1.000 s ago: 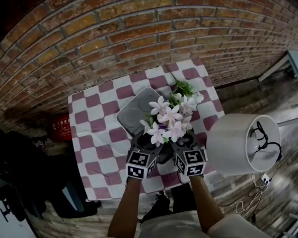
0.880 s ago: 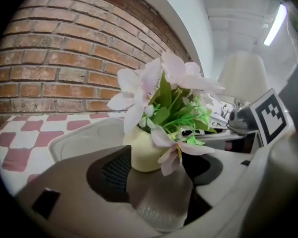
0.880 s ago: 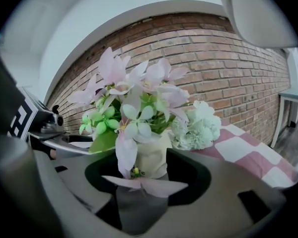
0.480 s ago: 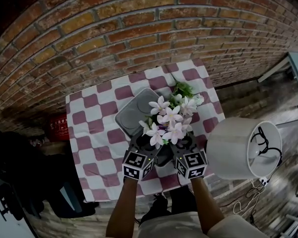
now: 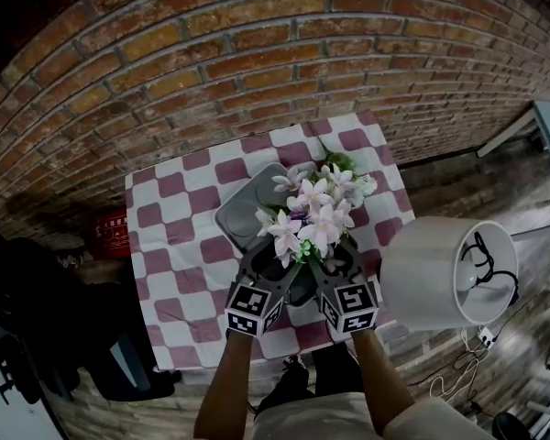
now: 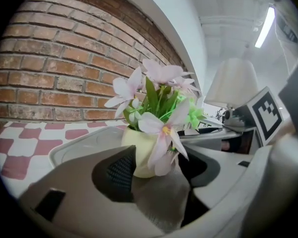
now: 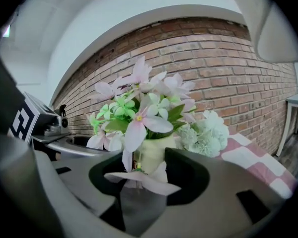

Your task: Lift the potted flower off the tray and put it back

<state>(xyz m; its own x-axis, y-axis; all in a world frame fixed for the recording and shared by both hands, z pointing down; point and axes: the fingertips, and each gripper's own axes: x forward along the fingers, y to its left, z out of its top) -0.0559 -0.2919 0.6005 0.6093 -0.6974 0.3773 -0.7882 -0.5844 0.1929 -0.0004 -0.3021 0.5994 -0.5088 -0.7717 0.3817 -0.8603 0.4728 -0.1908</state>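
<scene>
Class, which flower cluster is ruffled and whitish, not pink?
The whitish cluster, low at the right of the pale yellow pot in the right gripper view; the pink flowers stand above it.

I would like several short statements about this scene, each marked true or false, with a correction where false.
The checked tablecloth is dark red and white. True.
The grey tray is round. False: it is rectangular with rounded corners.
The blossoms are blue. False: they are pale pink and white.
The small pale yellow pot shows between the jaws of both the left claw and the right claw. True; both pairs have just been closing, and the blossoms hide whether the pads press on it.
In the head view, the white drum-shaped lampshade is left of the tablecloth. False: it is at its right.
A brick wall rises beyond the tablecloth. True.
</scene>
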